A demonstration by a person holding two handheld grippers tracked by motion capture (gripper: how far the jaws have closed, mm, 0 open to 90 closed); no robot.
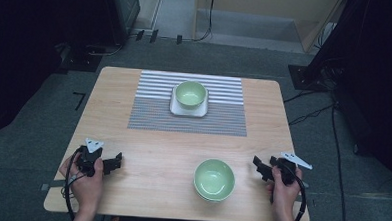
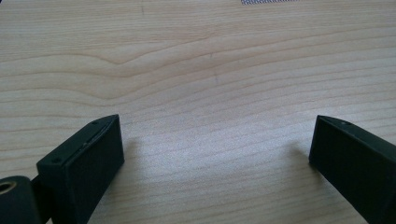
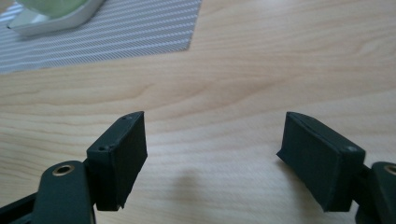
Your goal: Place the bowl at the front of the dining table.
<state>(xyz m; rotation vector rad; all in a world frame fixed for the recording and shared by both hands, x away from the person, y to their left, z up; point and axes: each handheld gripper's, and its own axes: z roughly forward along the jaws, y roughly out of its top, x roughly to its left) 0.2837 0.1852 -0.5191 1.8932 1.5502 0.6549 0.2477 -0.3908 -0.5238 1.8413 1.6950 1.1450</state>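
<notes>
green bowl (image 1: 214, 179) empty; second bowl (image 1: 190, 94) empty on white plate (image 1: 176, 107)

Two forearms enter from six o'clock, each hand wrapped around a black two-jaw gripper held low. The left gripper (image 1: 115, 163) sits at about seven o'clock, jaws spread wide and pointing toward three o'clock. The right gripper (image 1: 258, 166) sits at about five o'clock, jaws equally wide apart, aimed toward ten o'clock. Both grip nothing; cables trail back past the wrists.
</notes>
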